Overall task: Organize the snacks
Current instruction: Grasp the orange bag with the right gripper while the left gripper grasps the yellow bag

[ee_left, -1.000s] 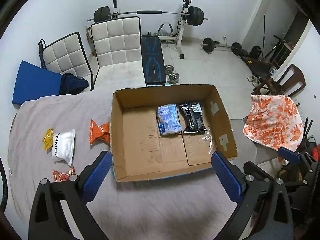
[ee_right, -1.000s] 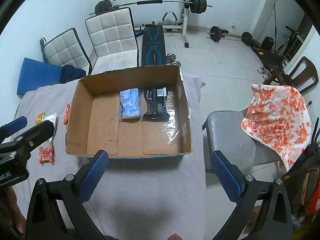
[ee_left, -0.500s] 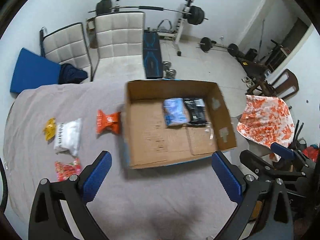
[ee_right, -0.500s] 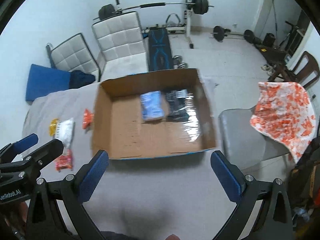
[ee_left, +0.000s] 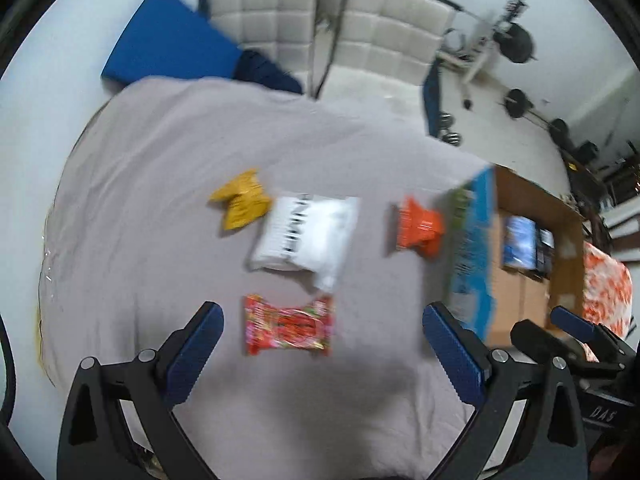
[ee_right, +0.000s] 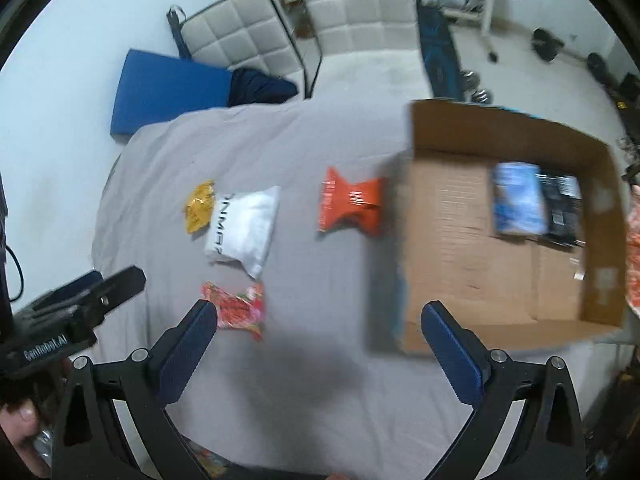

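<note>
Loose snack packets lie on the grey cloth: a red one (ee_left: 289, 326), a white one (ee_left: 307, 236), a yellow one (ee_left: 241, 204) and an orange one (ee_left: 420, 227). My left gripper (ee_left: 322, 354) is open, just short of the red packet (ee_right: 240, 309). The cardboard box (ee_right: 568, 142) stands to the right, holding a blue packet (ee_right: 519, 203) and a black packet (ee_right: 562, 208). My right gripper (ee_right: 320, 354) is open over bare cloth between the red packet and the box. The orange packet (ee_right: 350, 206) lies beside the box's left wall.
The cloth-covered table (ee_left: 168, 160) ends at the far edge before two white padded chairs (ee_right: 352, 4) and a blue cushion (ee_right: 168, 88). Weight-training gear stands on the floor behind. An orange-patterned cloth (ee_left: 606, 284) hangs beyond the box.
Both grippers have swung left, away from the box and towards the loose packets. The red packet now lies just ahead of the left gripper. Both stay open and empty.
</note>
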`<state>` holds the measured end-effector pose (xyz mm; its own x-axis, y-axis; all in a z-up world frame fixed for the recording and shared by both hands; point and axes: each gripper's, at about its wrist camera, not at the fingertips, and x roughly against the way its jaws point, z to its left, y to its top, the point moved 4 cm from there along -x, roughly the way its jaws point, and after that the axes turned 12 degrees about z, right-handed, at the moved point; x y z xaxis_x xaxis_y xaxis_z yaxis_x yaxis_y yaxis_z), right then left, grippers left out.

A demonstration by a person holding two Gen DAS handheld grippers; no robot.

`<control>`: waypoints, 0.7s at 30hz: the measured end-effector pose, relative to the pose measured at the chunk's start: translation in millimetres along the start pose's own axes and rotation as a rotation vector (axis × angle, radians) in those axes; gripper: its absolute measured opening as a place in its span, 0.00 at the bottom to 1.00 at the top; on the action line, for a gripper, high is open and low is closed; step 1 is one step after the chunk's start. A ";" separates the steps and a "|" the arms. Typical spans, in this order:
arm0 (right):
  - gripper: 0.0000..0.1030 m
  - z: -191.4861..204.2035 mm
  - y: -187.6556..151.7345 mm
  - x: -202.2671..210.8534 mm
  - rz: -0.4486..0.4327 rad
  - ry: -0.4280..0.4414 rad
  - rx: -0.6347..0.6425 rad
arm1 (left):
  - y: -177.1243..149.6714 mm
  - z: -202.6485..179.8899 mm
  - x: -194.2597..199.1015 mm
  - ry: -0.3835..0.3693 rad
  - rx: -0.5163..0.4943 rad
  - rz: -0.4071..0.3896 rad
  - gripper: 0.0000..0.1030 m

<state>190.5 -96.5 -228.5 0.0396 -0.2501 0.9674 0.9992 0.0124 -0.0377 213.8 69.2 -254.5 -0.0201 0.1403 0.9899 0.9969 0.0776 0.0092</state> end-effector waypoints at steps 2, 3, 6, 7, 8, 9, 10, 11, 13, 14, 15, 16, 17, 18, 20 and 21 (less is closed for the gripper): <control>1.00 10.8 21.3 -22.4 0.040 0.001 0.001 | 15.2 19.8 -14.1 -0.002 0.017 0.030 0.99; 1.00 13.6 37.0 -38.5 0.073 -0.013 -0.016 | 22.0 27.4 -22.7 -0.011 0.026 0.051 0.99; 1.00 11.9 69.0 -71.1 0.126 -0.037 -0.056 | 42.9 44.9 -46.9 -0.024 0.052 0.092 0.99; 0.99 8.4 81.9 -85.4 0.152 -0.054 -0.080 | 49.8 48.4 -57.1 -0.029 0.053 0.109 0.99; 0.97 4.6 89.6 -92.4 0.164 -0.058 -0.094 | 57.3 54.4 -66.6 -0.031 0.058 0.127 0.99; 0.94 0.1 98.0 -100.0 0.178 -0.056 -0.111 | 63.2 56.4 -76.3 -0.035 0.060 0.146 0.99; 0.87 -3.7 108.2 -112.5 0.204 -0.055 -0.131 | 68.1 56.9 -86.0 -0.046 0.056 0.168 0.99; 0.83 -7.4 114.5 -120.7 0.222 -0.064 -0.142 | 73.0 55.8 -96.0 -0.058 0.050 0.193 0.99; 0.79 -14.3 125.2 -130.7 0.246 -0.075 -0.156 | 81.4 50.6 -117.0 -0.066 0.037 0.239 0.99; 0.79 -17.9 131.2 -137.4 0.254 -0.094 -0.166 | 87.0 48.3 -124.7 -0.064 0.029 0.256 0.99; 0.79 -21.0 135.7 -142.4 0.262 -0.112 -0.173 | 89.9 44.6 -133.5 -0.057 0.018 0.267 0.99; 0.79 -22.1 139.1 -146.2 0.269 -0.127 -0.176 | 93.1 42.4 -139.9 -0.049 0.010 0.277 0.99; 0.79 -21.9 142.4 -149.2 0.275 -0.141 -0.173 | 95.2 40.4 -146.5 -0.039 0.001 0.290 0.99; 0.79 -17.6 146.9 -151.6 0.277 -0.158 -0.155 | 97.8 39.3 -150.7 -0.033 -0.003 0.296 0.99; 0.79 -12.4 152.1 -156.0 0.286 -0.165 -0.141 | 102.2 44.7 -150.0 -0.018 0.011 0.282 0.99; 0.79 -11.8 154.8 -158.2 0.291 -0.180 -0.140 | 104.8 49.7 -146.7 -0.020 0.025 0.269 0.99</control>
<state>339.0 -66.5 -390.3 0.3336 -0.0816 0.9392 0.9374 -0.0773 -0.3397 317.5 105.8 -405.8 0.2439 0.1784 0.9532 0.9644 0.0591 -0.2579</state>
